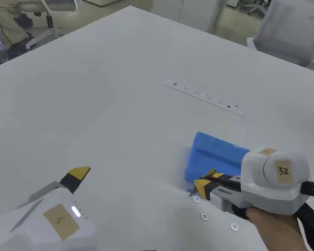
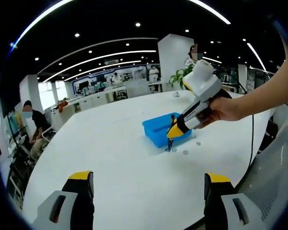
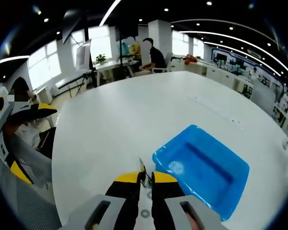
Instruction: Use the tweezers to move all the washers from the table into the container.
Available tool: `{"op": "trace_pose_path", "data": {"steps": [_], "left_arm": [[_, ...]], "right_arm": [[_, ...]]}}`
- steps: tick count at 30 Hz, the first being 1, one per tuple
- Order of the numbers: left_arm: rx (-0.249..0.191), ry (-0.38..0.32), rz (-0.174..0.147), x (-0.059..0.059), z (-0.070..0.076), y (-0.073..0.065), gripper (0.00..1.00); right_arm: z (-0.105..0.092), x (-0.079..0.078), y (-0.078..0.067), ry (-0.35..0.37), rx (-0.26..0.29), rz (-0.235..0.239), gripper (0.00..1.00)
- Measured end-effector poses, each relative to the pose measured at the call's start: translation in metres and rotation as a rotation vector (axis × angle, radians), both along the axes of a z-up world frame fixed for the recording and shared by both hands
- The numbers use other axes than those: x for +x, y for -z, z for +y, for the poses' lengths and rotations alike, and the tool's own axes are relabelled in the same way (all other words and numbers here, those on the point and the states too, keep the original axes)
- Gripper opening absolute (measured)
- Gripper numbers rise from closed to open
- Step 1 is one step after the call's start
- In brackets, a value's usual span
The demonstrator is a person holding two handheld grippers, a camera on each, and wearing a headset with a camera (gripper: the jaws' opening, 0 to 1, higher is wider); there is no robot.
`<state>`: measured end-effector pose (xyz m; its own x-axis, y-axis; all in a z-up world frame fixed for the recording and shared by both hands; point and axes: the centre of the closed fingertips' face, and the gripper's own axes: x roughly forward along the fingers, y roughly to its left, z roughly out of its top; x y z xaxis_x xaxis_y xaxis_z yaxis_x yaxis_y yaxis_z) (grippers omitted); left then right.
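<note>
White table (image 1: 120,104). The right gripper (image 3: 145,178), jaws clamped on thin tweezers (image 3: 142,168), is at the near left edge of a blue container (image 1: 214,154). The tweezer tips are hard to make out. Three washers (image 1: 204,216) lie on the table beside it. The left gripper (image 2: 149,177) has its jaws wide apart.

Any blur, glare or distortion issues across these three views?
Head view: slight motion blur, the blue container has smeared edges, and the washers are small but readable. Left gripper view: the fisheye bows the ceiling light strips, and the centre is sharp. Right gripper view: there is a white glare patch on the container floor, and the tweezers at the bottom look blurry.
</note>
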<state>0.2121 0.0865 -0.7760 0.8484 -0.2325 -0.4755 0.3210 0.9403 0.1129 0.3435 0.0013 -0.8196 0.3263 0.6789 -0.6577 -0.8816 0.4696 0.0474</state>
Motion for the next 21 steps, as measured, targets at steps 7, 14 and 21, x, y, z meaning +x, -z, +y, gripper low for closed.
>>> {"op": "trace_pose_path", "data": {"steps": [7,14,21], "left_arm": [[0.018,-0.001,0.002,0.0002,0.0017,0.0016,0.97],[0.055,0.007,0.019,-0.001,0.0016,0.0065,0.96],[0.061,0.013,0.007,-0.001,0.0013,0.0043,0.94]], "right_arm": [[0.0009,0.0053,-0.0005,0.016,0.016,0.016,0.05],[0.0009,0.0059,0.0003,0.022,0.023,0.018,0.04],[-0.0002,0.0049,0.0009,0.006,0.01,0.004,0.03]]}}
